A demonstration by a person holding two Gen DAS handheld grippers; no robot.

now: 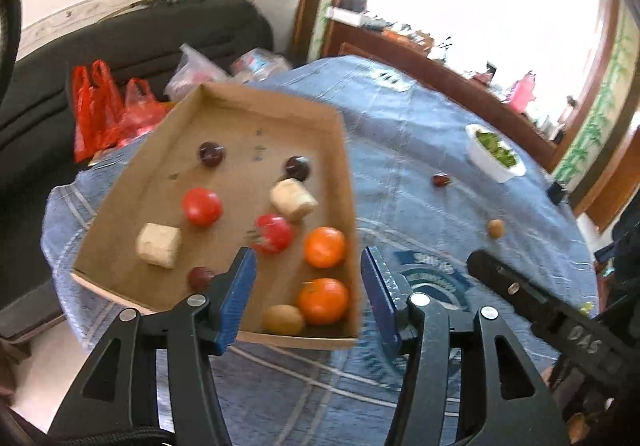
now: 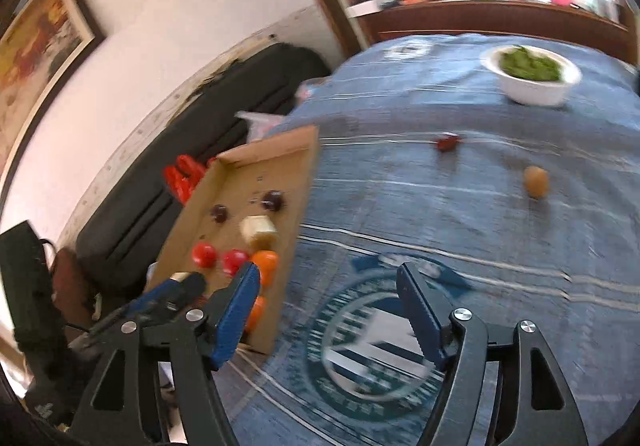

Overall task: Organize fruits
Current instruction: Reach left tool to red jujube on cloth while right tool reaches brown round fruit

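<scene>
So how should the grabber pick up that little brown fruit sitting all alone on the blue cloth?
Probably from straight above, fingers closing across its middle, the widest part. The brown fruit is small, rounded and egg-shaped, so it could roll if nudged from one side. Nothing touches it on the blue cloth, leaving room all round. The right gripper is open and empty, and looks nearer to it.

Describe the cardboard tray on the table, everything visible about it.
The cardboard tray is a shallow, open-topped box of plain brown cardboard with low walls and a few small dark marks on its floor. It lies flat on the blue cloth at the table's left side, near the sofa. Loose inside are two oranges, two red tomatoes, three dark plum-like fruits, a brown kiwi-like fruit and two pale blocks. The left hand-held gripper hangs open over its near right corner, apparently not touching.
</scene>
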